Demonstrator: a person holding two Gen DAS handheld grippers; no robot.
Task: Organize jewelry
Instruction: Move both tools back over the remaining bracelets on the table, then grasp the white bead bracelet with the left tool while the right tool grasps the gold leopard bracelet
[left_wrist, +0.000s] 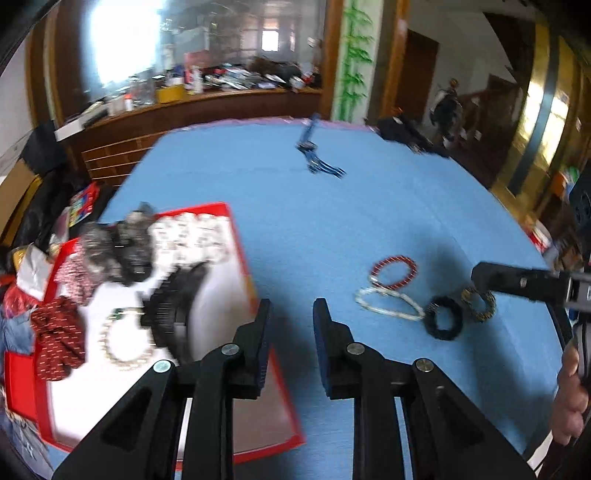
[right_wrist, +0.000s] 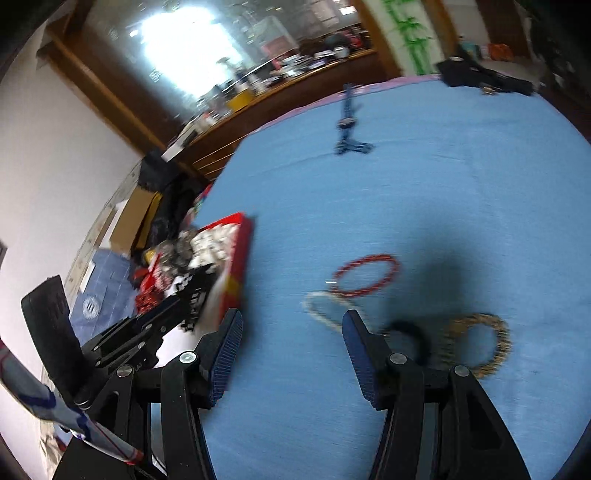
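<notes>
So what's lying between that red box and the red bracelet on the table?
Nothing: from the left claw's view, only bare blue cloth separates the red box from the red bracelet. The right claw's view shows the same.

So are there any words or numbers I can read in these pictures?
None can be read.
Patterned cloths in the red box: their small marks are too blurred to tell.
Round white emblem on the blue thing beside the table: too small to read.
Clutter on the far shelf: too blurred.
</notes>
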